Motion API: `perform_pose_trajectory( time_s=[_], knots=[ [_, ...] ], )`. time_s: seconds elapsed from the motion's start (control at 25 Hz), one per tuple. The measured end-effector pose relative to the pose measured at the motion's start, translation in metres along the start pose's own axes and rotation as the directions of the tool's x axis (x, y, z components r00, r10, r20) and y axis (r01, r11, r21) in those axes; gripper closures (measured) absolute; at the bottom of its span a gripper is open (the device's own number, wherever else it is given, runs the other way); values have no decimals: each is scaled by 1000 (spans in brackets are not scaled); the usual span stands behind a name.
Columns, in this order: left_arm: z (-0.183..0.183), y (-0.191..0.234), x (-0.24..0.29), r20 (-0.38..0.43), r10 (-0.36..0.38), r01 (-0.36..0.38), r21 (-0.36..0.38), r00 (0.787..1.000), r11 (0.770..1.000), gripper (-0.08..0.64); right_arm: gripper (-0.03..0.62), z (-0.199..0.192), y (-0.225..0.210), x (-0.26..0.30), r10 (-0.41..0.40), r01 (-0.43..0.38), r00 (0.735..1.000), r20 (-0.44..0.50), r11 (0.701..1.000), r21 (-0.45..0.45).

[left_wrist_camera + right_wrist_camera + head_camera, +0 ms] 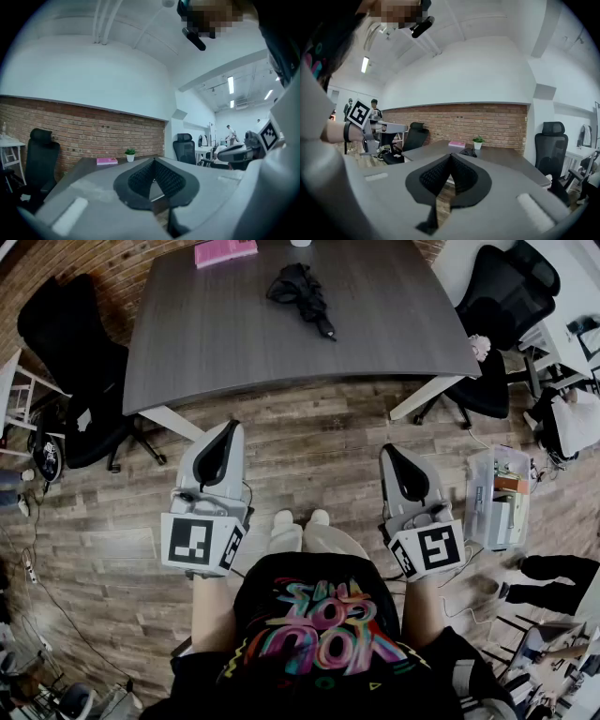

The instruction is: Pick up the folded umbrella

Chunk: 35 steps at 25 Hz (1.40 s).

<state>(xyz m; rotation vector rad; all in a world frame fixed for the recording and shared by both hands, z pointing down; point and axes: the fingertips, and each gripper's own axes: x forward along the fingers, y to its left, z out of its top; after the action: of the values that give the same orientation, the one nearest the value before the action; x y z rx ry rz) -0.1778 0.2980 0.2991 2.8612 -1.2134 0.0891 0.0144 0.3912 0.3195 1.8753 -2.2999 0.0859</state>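
The folded black umbrella [300, 292] lies on the dark grey table [216, 334], near its far middle. In the right gripper view the umbrella [468, 152] shows small on the tabletop, beyond the jaws. My left gripper [232, 425] and right gripper [387, 449] hang side by side over the wooden floor, well short of the table's near edge. Both point level toward the table. The left gripper [153, 161] has its jaws together with nothing in them, and so does the right gripper [450, 155]. The left gripper view does not show the umbrella.
A pink book [225, 251] and a small potted plant [477, 142] sit at the table's far edge. Black office chairs stand left [70, 362] and right [502, 296] of the table. A clear plastic bin [497, 498] rests on the floor at my right.
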Motion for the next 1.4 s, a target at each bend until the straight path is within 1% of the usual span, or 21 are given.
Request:
perform_pose_trajectory(
  time_s=[0.12, 0.36, 0.64, 0.76, 0.96, 1.2, 1.4],
  knots=[
    [1, -4, 2, 2, 3, -3, -1, 1000, 1000, 558, 594, 0, -5, -5, -6, 6, 1000, -1, 1000, 2],
    [3, -14, 16, 3, 6, -6, 6, 1000, 1000, 558, 594, -4, -28, -9, -31, 31, 1000, 1, 999, 35],
    [10, -34, 35, 21, 25, -26, 28, 999, 999, 559, 594, -7, -57, -9, -10, 8, 999, 34, 999, 49],
    [11, -42, 43, 12, 21, -22, 41, 1000, 999, 558, 594, -9, -63, -8, 5, -8, 999, 46, 998, 64],
    [5, -53, 65, -8, 6, -5, 45, 1000, 999, 559, 594, -19, -77, -2, 8, -11, 999, 33, 996, 89],
    [-1, -37, 109, -19, -18, 19, 38, 1000, 999, 558, 594, -25, -96, 34, 0, -1, 1000, 8, 995, 104],
    [3, 4, 157, -16, -35, 36, 26, 999, 999, 558, 594, -11, -108, 91, -8, 7, 1000, 7, 995, 102]
  ],
)
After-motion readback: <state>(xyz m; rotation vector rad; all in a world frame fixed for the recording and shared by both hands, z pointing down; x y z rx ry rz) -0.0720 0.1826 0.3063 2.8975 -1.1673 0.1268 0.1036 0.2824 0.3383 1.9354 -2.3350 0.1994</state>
